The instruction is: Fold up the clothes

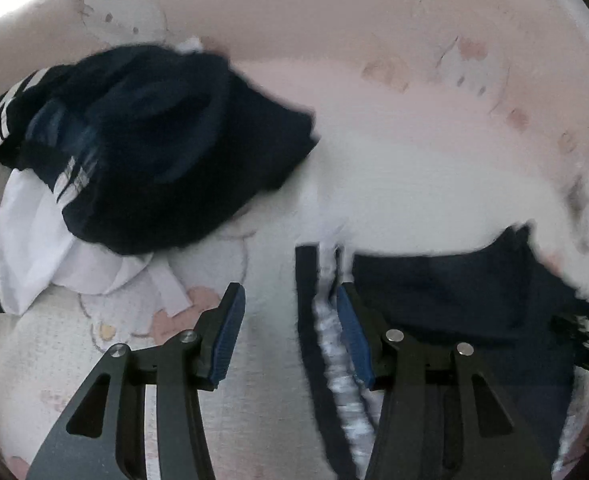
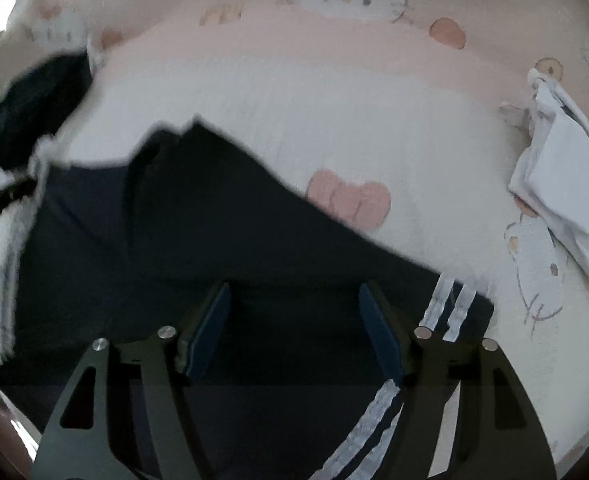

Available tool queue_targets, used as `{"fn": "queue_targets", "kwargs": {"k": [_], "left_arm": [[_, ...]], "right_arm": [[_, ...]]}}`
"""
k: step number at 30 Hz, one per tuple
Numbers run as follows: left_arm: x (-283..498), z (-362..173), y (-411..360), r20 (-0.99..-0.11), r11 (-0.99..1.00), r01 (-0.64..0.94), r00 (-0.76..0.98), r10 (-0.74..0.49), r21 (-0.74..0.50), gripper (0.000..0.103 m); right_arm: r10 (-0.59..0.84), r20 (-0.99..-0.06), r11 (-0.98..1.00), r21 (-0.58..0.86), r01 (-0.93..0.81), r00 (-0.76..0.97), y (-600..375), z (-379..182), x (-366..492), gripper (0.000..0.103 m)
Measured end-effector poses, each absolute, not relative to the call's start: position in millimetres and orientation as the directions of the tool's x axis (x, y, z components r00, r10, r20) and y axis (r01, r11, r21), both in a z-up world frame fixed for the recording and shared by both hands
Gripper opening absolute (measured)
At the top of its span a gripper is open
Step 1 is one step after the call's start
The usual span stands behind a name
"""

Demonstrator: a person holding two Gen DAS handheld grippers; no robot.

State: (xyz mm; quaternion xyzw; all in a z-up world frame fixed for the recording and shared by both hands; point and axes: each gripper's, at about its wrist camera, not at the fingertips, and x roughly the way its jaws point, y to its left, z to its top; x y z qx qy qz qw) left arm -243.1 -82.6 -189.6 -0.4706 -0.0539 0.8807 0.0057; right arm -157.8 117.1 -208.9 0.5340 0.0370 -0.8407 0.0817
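Left claw: the left claw [image 1: 290, 336] is standing wide, gripping nothing, its blue pads [image 1: 228, 336] hovering over the striped edge of the navy shorts [image 1: 454, 300] at 6 o'clock in the left view.
Right claw: the right claw [image 2: 294, 332] is likewise spread wide and empty, straddling the dark cloth at 6 o'clock in the right view.
Handling: the shorts are looking light, soft and floppy, likely sagging and sliding once lifted; pinching the hem or the striped side seam at two corners is probably the safest hold.
Look of the shorts: they are lying fairly flat on the bed sheet [image 1: 374, 60], navy with white side stripes [image 2: 450, 308], one edge running diagonally toward 3 o'clock.
Farther left: a crumpled pile of dark clothes [image 1: 146, 140] is sitting at 10 o'clock on a white garment [image 1: 38, 232].
Farther right: a folded white garment [image 2: 562, 184] is resting at 3 o'clock, well apart from the shorts.
Far: the pink cartoon-cat sheet is filling the background toward 12 o'clock.
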Motion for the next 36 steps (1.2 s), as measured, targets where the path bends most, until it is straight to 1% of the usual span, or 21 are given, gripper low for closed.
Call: {"fn": "queue_targets", "kwargs": {"k": [1, 4, 6, 9, 12, 13, 14, 16, 18, 19, 21, 23, 24, 26, 27, 30, 31, 34, 36], "left_arm": [[-240.5, -187.3, -75.3, -0.824, -0.995, -0.003, -0.56, 0.086, -0.101, 0.05], [-243.8, -192.8, -45.3, -0.844, -0.993, -0.117, -0.529, 0.084, -0.025, 0.05], [-249.7, -194.6, -53.3, -0.849, -0.998, -0.053, -0.527, 0.04, -0.014, 0.05], [-258.8, -197.2, -68.1, -0.854, -0.998, 0.056, -0.52, -0.029, -0.001, 0.05], [-262.7, -208.1, -84.1, -0.873, -0.992, 0.103, -0.488, 0.017, -0.077, 0.05], [-261.4, -209.2, -86.7, -0.864, -0.99, 0.101, -0.502, 0.03, -0.094, 0.05], [-260.1, -208.8, -85.4, -0.861, -0.991, 0.095, -0.508, 0.028, -0.089, 0.05], [-258.0, -208.6, -79.5, -0.86, -0.996, 0.081, -0.51, 0.0, -0.048, 0.05], [-260.2, -209.0, -75.8, -0.855, -0.997, 0.072, -0.514, -0.067, 0.034, 0.053], [-262.8, -207.8, -78.0, -0.851, -0.996, 0.067, -0.518, -0.09, 0.064, 0.053], [-263.2, -204.7, -77.8, -0.842, -0.994, 0.075, -0.529, -0.104, 0.076, 0.053], [-264.2, -202.1, -81.6, -0.836, -0.994, 0.097, -0.54, -0.097, 0.053, 0.053], [-266.3, -204.1, -84.3, -0.842, -0.994, 0.102, -0.532, -0.091, 0.043, 0.054], [-270.9, -208.9, -90.0, -0.855, -0.993, 0.112, -0.513, -0.078, 0.024, 0.062], [-273.0, -208.8, -91.4, -0.862, -0.994, 0.111, -0.501, -0.073, 0.019, 0.066], [-277.3, -203.4, -93.8, -0.884, -0.994, 0.111, -0.463, -0.058, 0.007, 0.066], [-273.6, -196.0, -92.9, -0.885, -0.995, 0.104, -0.463, -0.043, -0.007, 0.066], [-249.7, -172.2, -86.7, -0.879, -0.997, 0.069, -0.476, 0.004, -0.042, 0.066], [-236.0, -166.7, -81.4, -0.898, -0.995, 0.067, -0.439, 0.033, -0.07, 0.066]], "right_arm": [[-0.114, -0.897, -0.983, 0.041, 0.177, -0.426, 114.6, -204.8, -158.2, 0.067], [-0.159, -0.881, -0.976, 0.072, 0.205, -0.446, 100.0, -193.5, -160.8, 0.067], [-0.176, -0.871, -0.966, 0.063, 0.251, -0.458, 83.5, -185.6, -165.3, 0.067], [-0.219, -0.856, -0.946, 0.069, 0.317, -0.467, 57.7, -171.8, -197.3, 0.068], [-0.271, -0.855, -0.927, 0.108, 0.358, -0.443, 84.8, -178.2, -219.0, 0.068], [-0.273, -0.858, -0.92, 0.101, 0.378, -0.435, 76.1, -180.1, -244.1, 0.068], [-0.271, -0.863, -0.913, 0.091, 0.398, -0.426, 70.9, -181.7, -264.5, 0.068], [-0.196, -0.893, -0.911, 0.013, 0.413, -0.405, 76.4, -190.3, -267.3, 0.066], [-0.126, -0.913, -0.925, -0.032, 0.378, -0.387, 86.5, -207.5, -276.5, 0.062], [-0.1, -0.92, -0.932, -0.047, 0.361, -0.379, 91.9, -214.5, -280.7, 0.062], [-0.128, -0.916, -0.946, -0.001, 0.323, -0.38, 105.6, -213.1, -284.5, 0.063], [-0.095, -0.91, -0.96, -0.023, 0.278, -0.404, 114.4, -212.3, -290.5, 0.064], [-0.107, -0.911, -0.963, -0.006, 0.271, -0.399, 115.8, -214.8, -293.0, 0.064], [-0.129, -0.912, -0.966, 0.026, 0.258, -0.391, 117.9, -219.4, -297.6, 0.066], [-0.123, -0.91, -0.965, 0.018, 0.26, -0.396, 115.2, -219.3, -298.1, 0.066], [-0.134, -0.907, -0.963, 0.024, 0.27, -0.398, 107.0, -209.3, -298.3, 0.065], [-0.146, -0.899, -0.961, 0.031, 0.273, -0.413, 107.9, -198.3, -290.9, 0.065], [-0.136, -0.895, -0.964, 0.022, 0.263, -0.424, 117.2, -173.0, -259.8, 0.065], [-0.115, -0.893, -0.976, 0.021, 0.215, -0.435, 127.6, -162.6, -226.2, 0.066]]}}
